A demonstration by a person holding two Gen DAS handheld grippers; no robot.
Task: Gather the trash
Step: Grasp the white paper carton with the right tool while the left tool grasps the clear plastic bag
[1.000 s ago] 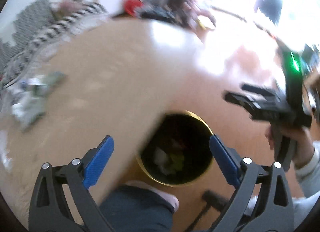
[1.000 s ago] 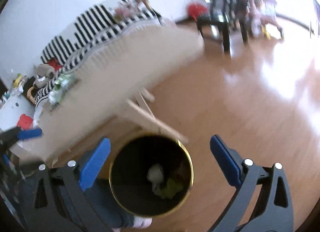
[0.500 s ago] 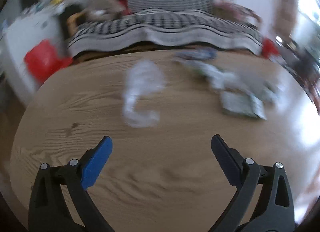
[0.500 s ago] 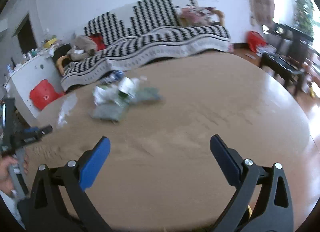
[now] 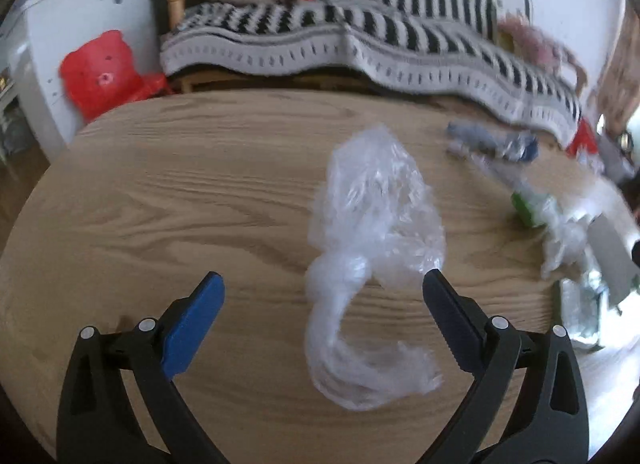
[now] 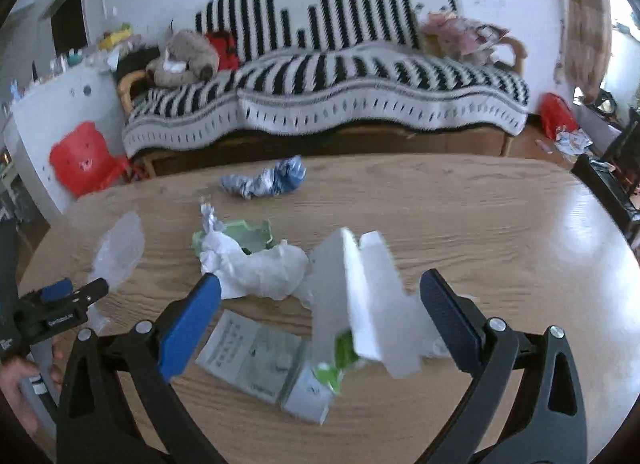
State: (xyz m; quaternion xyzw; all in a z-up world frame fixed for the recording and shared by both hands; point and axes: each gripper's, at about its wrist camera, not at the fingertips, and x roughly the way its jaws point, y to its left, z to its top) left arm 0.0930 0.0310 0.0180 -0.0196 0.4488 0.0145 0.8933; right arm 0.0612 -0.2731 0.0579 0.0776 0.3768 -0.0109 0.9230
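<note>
Swung away from the gold-rimmed bin on the floor, seen a second ago with a few scraps in its bottom, and back over the round wooden table (image 5: 168, 192) to face what is left of the litter. Left gripper (image 5: 322, 286) spread wide and empty, framing a crumpled clear plastic bag (image 5: 372, 232) lying flat on the wood, its twisted tail trailing toward the camera. Right gripper (image 6: 320, 286) likewise wide open with nothing held, poised over a folded white carton (image 6: 360, 304) standing tented on a flattened printed wrapper (image 6: 248, 356), with a wad of white paper (image 6: 260, 268) and a torn green packet (image 6: 240, 234) just behind. Farther back, near the far edge, a crushed blue-and-silver wrapper (image 6: 264, 180) lying on its own. No bin or other container in either view now, so its present contents cannot be told. Judged from the return to the table with both tools empty: one load apparently dropped, a fresh pick starting, plastic bag for the left and carton for the right, at least five pieces yet to go. Striped sofa (image 6: 320, 84) and red bear-shaped stool (image 5: 102, 68) beyond the table
</note>
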